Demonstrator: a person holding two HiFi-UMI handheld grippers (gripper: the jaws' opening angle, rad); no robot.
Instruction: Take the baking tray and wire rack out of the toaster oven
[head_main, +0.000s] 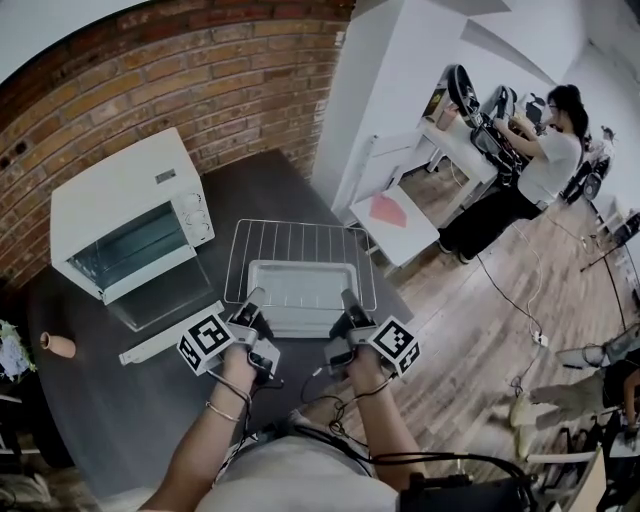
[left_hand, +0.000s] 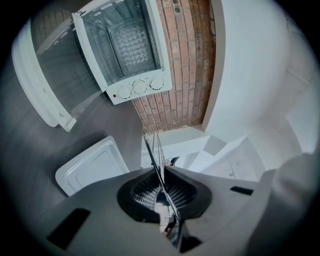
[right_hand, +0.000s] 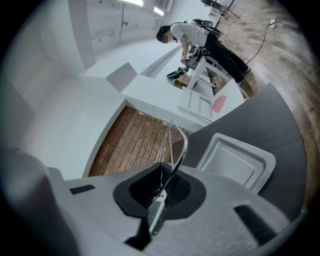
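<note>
The wire rack (head_main: 300, 245) hangs level just over the dark table, and both grippers hold it by its near edge. My left gripper (head_main: 255, 303) is shut on the rack's left near corner, my right gripper (head_main: 347, 303) on its right near corner. The pale baking tray (head_main: 302, 290) lies on the table under the rack. In the left gripper view the rack (left_hand: 156, 150) runs edge-on out of the gripper (left_hand: 162, 200), with the tray (left_hand: 95, 167) beside it. The right gripper view shows the same rack (right_hand: 179, 150), gripper (right_hand: 162, 192) and tray (right_hand: 235, 160). The white toaster oven (head_main: 130, 220) stands to the left.
The oven's glass door (head_main: 165, 310) hangs open and down towards me. A small pinkish pot (head_main: 57, 344) sits at the table's left. The table edge (head_main: 385, 290) drops to a wooden floor on the right. A low white table (head_main: 390, 215) and a seated person (head_main: 545, 160) are beyond.
</note>
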